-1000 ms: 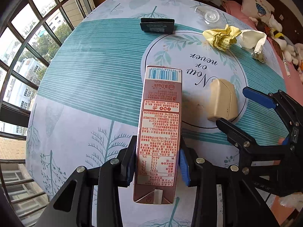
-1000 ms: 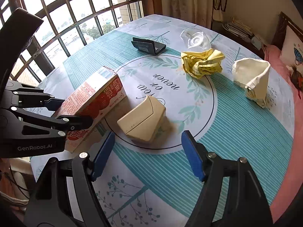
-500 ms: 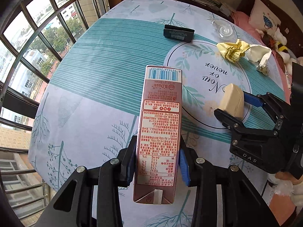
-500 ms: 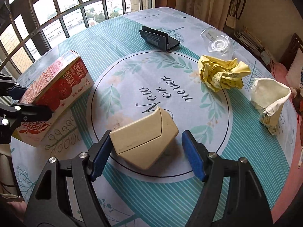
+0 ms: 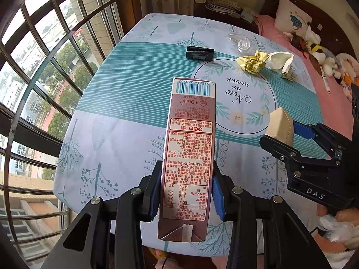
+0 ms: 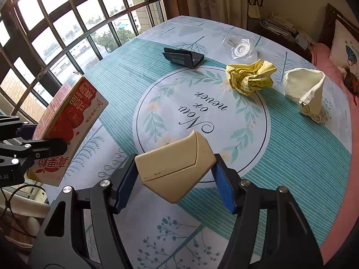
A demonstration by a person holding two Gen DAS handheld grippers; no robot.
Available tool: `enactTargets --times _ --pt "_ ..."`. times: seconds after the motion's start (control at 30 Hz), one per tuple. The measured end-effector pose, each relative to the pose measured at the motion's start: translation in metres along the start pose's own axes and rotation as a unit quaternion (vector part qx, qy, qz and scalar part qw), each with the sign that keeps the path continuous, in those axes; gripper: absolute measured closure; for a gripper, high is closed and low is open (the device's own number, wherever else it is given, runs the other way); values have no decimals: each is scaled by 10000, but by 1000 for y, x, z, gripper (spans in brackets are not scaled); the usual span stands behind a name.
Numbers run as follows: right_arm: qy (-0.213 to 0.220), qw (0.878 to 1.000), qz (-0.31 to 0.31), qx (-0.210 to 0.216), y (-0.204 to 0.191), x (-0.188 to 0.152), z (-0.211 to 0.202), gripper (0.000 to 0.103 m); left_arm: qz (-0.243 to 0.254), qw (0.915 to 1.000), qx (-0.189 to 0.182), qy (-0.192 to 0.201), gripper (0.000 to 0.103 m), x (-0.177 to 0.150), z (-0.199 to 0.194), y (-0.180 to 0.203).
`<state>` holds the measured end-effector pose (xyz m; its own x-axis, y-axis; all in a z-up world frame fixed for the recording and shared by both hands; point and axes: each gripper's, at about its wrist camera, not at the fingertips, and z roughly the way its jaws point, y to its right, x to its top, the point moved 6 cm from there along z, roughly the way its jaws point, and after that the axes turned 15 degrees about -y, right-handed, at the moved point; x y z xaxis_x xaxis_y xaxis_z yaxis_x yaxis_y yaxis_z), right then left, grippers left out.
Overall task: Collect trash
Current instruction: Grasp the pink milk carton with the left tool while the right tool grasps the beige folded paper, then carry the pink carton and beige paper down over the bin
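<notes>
My left gripper is shut on a pink-brown milk carton, held lengthwise above the table's near edge; the carton also shows at the left of the right wrist view. My right gripper has a beige wedge-shaped box between its blue pads, which touch both its sides while the jaws are closing. In the left wrist view that box sits in the right gripper, just above the cloth. Crumpled yellow paper, a cream paper bag and a clear plastic cup lie farther back.
A black folded box rests on the patterned tablecloth near the far side. A barred window runs along the left. A pink bed with plush toys borders the table on the right.
The right gripper came forward around the beige box and narrowed onto it, and the box now hangs off the cloth. The left gripper rose and drew back with the carton.
</notes>
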<state>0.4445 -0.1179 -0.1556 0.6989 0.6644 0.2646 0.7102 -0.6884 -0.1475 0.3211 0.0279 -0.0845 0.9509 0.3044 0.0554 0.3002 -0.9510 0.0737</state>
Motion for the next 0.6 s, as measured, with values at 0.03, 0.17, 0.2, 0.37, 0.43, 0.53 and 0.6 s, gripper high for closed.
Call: enactTargets --times 0.03,0.17,0.2,0.37,0.43,0.53,0.6 --pt "43 10000 66 49 -4 -5 -8 41 68 10000 -2 49 65 -6 -7 -3" --pt "222 9991 326 162 -26 -24 -40 41 401 9988 -63 264 65 -22 -32 -11" --pt "264 9987 398 177 -32 -29 -48 41 490 9982 -93 322 65 -25 -38 -14" --pt "493 9963 703 34 -70 -55 -79 41 1077 9919 -213 638 65 -48 -68 -32" --pt "622 9942 870 -59 -87 -67 -91 41 1346 9879 -256 720 65 -63 -76 -39" --pt "812 9894 1200 -120 -116 -87 -107 41 1712 9815 -350 781 65 -88 -84 -52" --pt "889 9852 1454 -176 -136 -101 -112 41 1898 9773 -458 820 65 -104 -89 -62"
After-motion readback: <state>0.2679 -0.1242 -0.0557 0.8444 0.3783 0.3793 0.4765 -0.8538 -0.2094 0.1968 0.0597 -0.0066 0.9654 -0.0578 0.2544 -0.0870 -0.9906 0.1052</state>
